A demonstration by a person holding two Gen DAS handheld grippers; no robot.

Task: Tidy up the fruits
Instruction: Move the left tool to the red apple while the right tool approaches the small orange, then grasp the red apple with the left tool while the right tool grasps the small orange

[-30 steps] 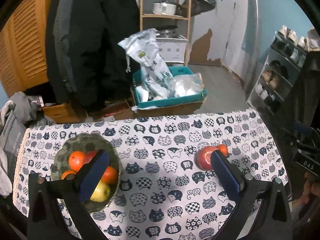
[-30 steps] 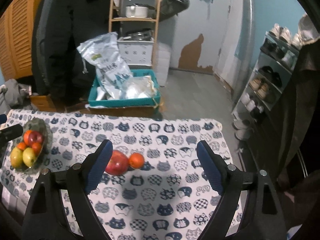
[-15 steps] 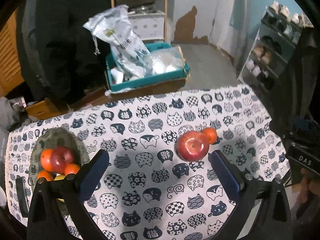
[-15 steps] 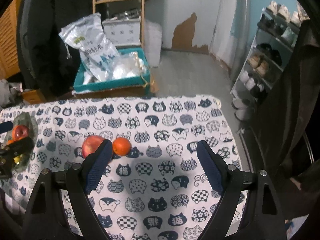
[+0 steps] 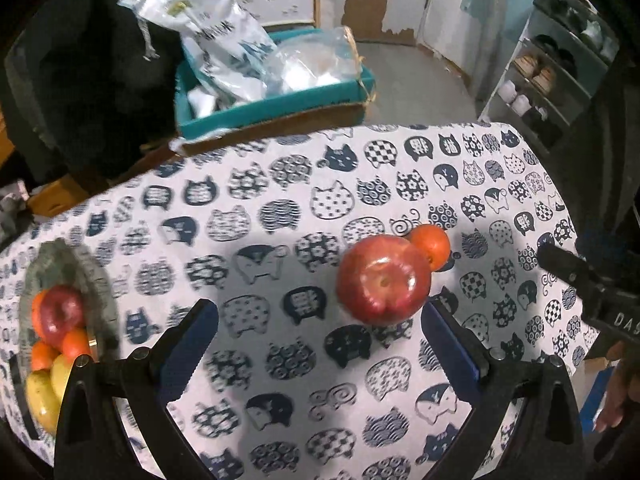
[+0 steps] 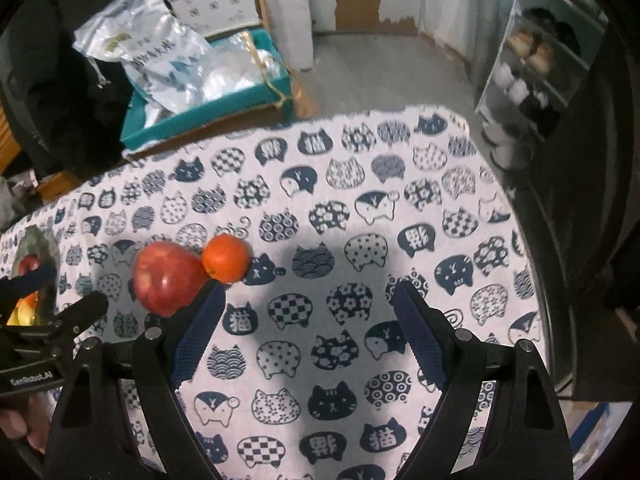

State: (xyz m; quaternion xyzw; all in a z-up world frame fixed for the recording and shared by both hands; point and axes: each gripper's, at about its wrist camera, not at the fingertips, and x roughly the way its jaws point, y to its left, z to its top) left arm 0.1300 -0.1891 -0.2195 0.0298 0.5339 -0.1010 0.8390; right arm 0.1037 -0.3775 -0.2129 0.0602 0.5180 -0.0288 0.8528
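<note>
Tablecloth (image 5: 280, 360) is wide open between bowl (image 5: 86, 264) far left and apple (image 5: 383, 280), with orange (image 5: 431, 245) touching right behind it.

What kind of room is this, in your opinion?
Probably a lived-in home, perhaps an entry or storage area: a shoe rack by the wall, a teal box of bags on the floor, and a table with a cat-print cloth.

Both wrist views look down, close over tablecloth (image 5: 280, 208); share apple (image 5: 383, 280), orange (image 6: 225, 258).
</note>
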